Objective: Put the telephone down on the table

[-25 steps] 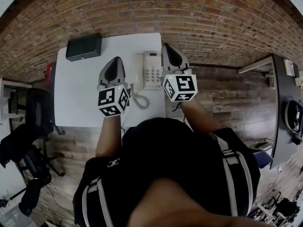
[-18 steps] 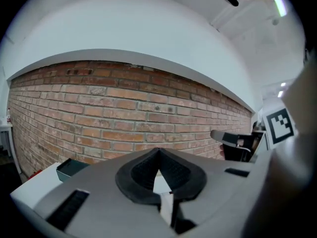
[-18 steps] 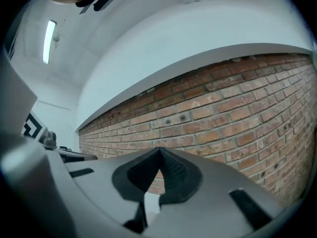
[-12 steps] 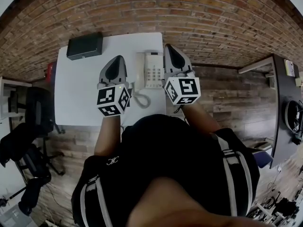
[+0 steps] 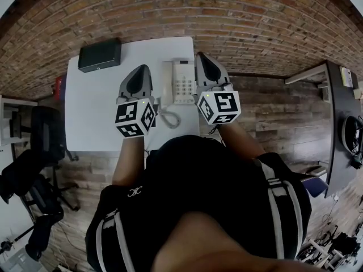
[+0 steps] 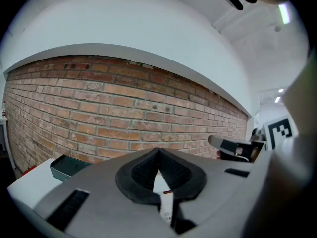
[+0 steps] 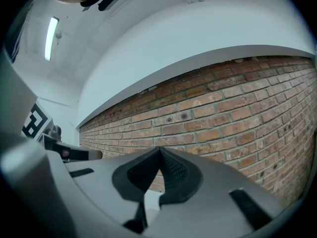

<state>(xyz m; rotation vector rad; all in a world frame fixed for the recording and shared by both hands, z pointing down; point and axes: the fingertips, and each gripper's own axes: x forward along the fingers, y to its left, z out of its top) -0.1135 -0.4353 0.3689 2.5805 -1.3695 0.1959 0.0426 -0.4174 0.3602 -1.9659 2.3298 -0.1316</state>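
Head view: I am logging white corded telephone (image 5: 181,83) sitting on white tabletop (image 5: 93,115) by brick wall (image 5: 170,10); left gripper (image 5: 142,68), right gripper (image 5: 200,56) fingers closed, empty.

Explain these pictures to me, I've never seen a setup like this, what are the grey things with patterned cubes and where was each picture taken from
There is no robot: a person holds a two-jaw hand tool in each hand, the left gripper and the right gripper. The patterned cubes are part of them. The top-down picture comes from a camera on the person's head; the other two come from cameras riding on each gripper, looking along its jaws. On the white table stand a white telephone, between the grippers, and a black box at the far left corner. Both grippers are shut and hold nothing.
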